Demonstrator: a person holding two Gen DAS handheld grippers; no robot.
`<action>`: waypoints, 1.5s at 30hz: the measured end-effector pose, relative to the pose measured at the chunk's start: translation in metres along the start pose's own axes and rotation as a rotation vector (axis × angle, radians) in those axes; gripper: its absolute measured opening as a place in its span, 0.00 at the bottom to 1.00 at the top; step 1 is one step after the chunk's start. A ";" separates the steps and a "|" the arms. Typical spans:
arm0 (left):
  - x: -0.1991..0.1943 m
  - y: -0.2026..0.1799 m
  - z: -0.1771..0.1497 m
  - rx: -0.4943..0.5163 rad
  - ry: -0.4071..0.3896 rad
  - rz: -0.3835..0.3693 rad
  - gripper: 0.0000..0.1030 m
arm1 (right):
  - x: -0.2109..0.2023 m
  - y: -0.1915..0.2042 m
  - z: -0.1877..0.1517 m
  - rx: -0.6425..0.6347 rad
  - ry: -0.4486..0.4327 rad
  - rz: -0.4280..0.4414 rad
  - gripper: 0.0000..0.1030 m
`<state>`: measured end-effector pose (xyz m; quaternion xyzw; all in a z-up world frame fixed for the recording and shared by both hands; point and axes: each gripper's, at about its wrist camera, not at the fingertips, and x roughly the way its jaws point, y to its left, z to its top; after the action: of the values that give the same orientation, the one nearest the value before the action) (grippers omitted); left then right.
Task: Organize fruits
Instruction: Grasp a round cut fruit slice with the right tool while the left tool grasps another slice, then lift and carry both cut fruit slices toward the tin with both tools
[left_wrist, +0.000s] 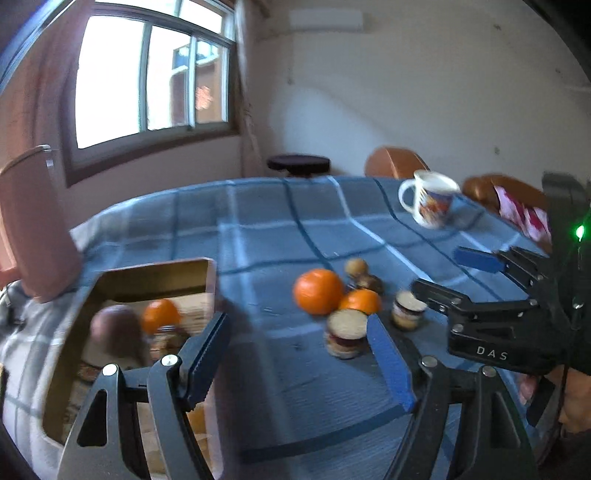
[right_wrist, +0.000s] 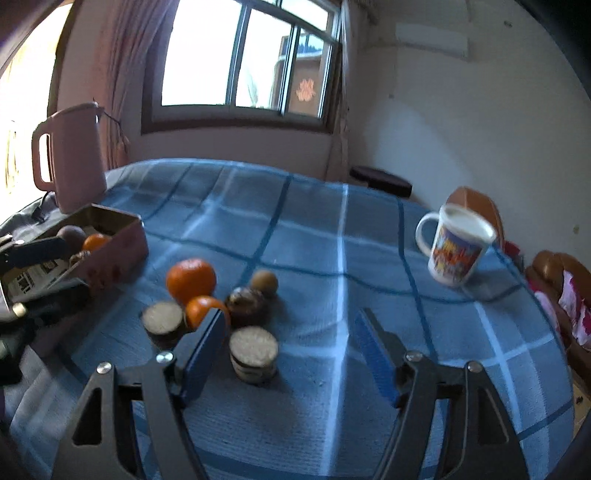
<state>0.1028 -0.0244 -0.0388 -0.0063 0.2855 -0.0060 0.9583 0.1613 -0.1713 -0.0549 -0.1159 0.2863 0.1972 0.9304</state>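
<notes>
A large orange sat on the blue checked cloth with a smaller orange touching it at five o'clock. A dark brown wrinkled fruit lay just beside the smaller orange at three o'clock, and a small tan round fruit sat at its one o'clock. At ten o'clock from the group stood an open box, holding another orange and a dark purplish fruit.

A lived-in home room: a table under a blue checked cloth, a curtained window, a printed mug, a pink kettle, brown chairs.
</notes>
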 end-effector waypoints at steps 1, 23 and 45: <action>0.005 -0.003 0.001 0.008 0.012 0.002 0.75 | 0.001 -0.001 0.000 0.004 0.004 0.007 0.71; 0.046 -0.024 0.001 0.067 0.171 -0.072 0.75 | 0.033 -0.011 -0.005 0.035 0.160 0.090 0.35; 0.039 -0.020 0.006 0.048 0.120 -0.094 0.36 | 0.015 -0.015 -0.003 0.059 0.069 0.105 0.35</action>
<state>0.1386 -0.0453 -0.0553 0.0037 0.3416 -0.0585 0.9380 0.1782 -0.1813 -0.0646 -0.0800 0.3295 0.2331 0.9114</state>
